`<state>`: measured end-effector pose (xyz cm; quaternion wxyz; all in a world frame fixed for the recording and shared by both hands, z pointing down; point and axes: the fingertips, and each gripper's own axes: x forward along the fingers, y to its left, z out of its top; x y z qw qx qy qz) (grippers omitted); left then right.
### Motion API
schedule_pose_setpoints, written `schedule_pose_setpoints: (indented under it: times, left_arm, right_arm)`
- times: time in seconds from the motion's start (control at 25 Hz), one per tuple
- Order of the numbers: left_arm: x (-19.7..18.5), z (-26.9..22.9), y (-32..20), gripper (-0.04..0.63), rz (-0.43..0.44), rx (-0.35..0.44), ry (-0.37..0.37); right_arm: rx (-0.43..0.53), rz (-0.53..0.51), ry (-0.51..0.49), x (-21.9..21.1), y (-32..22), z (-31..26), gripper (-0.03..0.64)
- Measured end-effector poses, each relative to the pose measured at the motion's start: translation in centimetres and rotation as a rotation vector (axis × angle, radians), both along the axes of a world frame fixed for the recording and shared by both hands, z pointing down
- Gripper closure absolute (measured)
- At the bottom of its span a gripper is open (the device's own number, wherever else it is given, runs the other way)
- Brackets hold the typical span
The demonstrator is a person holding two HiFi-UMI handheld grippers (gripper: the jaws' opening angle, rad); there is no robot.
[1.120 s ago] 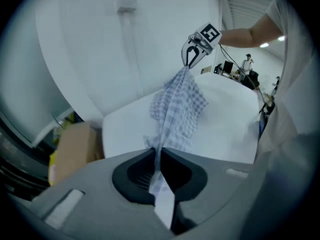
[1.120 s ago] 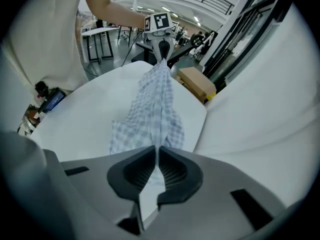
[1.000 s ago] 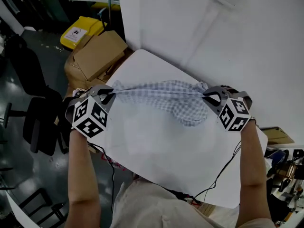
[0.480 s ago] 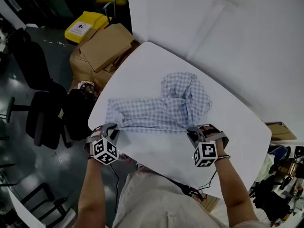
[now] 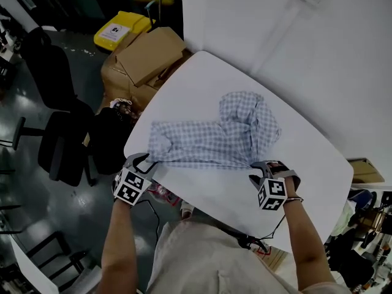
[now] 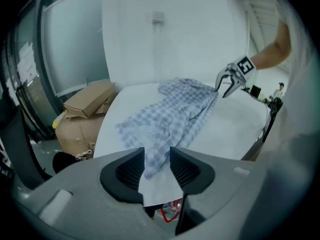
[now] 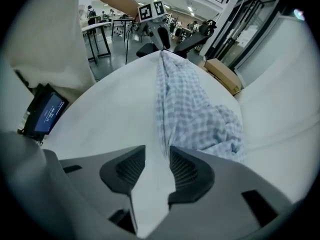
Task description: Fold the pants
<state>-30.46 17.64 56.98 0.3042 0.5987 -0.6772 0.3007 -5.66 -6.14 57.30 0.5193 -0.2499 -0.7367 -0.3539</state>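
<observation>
Pants (image 5: 214,136) now lie spread along table's (image 5: 202,78) near edge, no longer stretched aloft. Left gripper (image 5: 147,160) and right gripper (image 5: 260,166): jaws just opening, apart, cloth edge loose between.

The pants (image 5: 214,141) are shown as thin, creased checked cloth on a smooth, matt white table (image 5: 202,87). The boxes (image 5: 150,54) are rendered in matt brown cardboard, and the floor (image 5: 67,219) is seen as dark and glossy
</observation>
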Motion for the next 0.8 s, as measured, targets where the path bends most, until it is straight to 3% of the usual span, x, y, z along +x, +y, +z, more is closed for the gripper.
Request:
schedule_pose_setpoints:
  times: [0.12,0.24,0.4,0.56,0.64,0.8]
  left_arm:
    - [-0.2,-0.9,-1.4,0.437,-0.022,0.011,0.055]
    - [-0.3,0.2,-2.0,0.517,-0.042,-0.065,0.057]
    - [0.9,2.2,-2.2,0.523,-0.044,-0.176,0.087]
    - [0.8,2.8,-1.6,0.523,-0.123,-0.189,0.1]
    - [0.9,3.1,-1.2,0.564,-0.152,-0.178,0.136]
    - [0.2,1.7,-0.2,0.572,-0.233,-0.094,0.209]
  right_arm:
    - [-0.035,0.055,-0.037,-0.6,-0.3,-1.5,0.454]
    - [-0.023,0.069,-0.042,-1.5,-0.5,-1.9,0.455]
    - [-0.076,0.084,-0.085,-3.8,0.2,-3.1,0.456]
    - [-0.141,0.041,-0.178,-11.1,2.1,-6.0,0.484]
    - [-0.158,-0.013,-0.207,-15.6,3.6,-7.2,0.492]
    - [-0.166,-0.153,-0.205,-23.7,7.3,-7.6,0.492]
